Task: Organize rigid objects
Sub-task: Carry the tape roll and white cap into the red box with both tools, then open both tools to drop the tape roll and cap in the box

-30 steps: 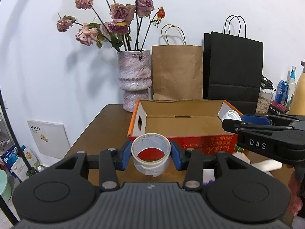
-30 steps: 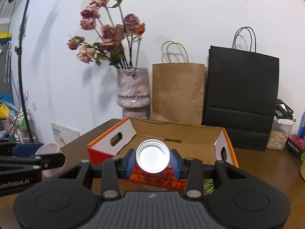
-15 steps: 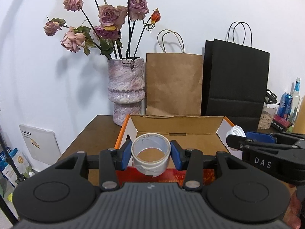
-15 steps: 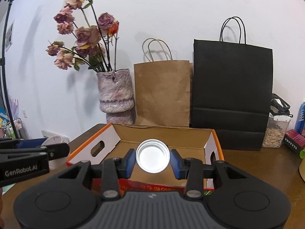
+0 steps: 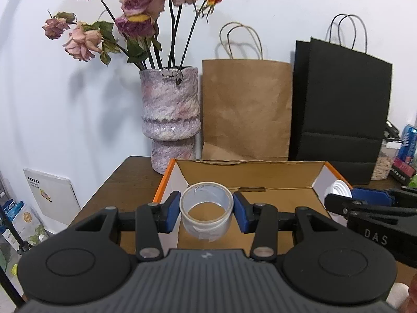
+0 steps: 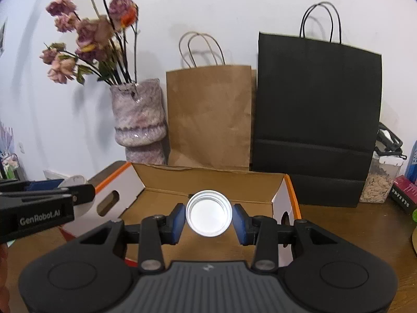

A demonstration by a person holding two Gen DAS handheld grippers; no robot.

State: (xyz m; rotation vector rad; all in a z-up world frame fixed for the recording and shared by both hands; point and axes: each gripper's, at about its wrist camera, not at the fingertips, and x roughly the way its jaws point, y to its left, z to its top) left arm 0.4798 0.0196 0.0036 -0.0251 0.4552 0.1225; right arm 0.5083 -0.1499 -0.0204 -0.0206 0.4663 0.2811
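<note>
My left gripper is shut on a whitish roll of tape, held upright over the near left part of an open cardboard box with orange edges. My right gripper is shut on a round white lid that faces the camera, above the box's near side. In each wrist view the other gripper shows at the side: the right one with the lid, the left one with the tape. The visible box floor is bare.
Behind the box, along the white wall, stand a marbled vase of dried roses, a brown paper bag and a black paper bag. A jar of seeds and cans stand at the right. The brown table ends at the left.
Both grippers have moved forward with their loads, from in front of the box's red front wall to over its open interior. Neither grip has changed.
</note>
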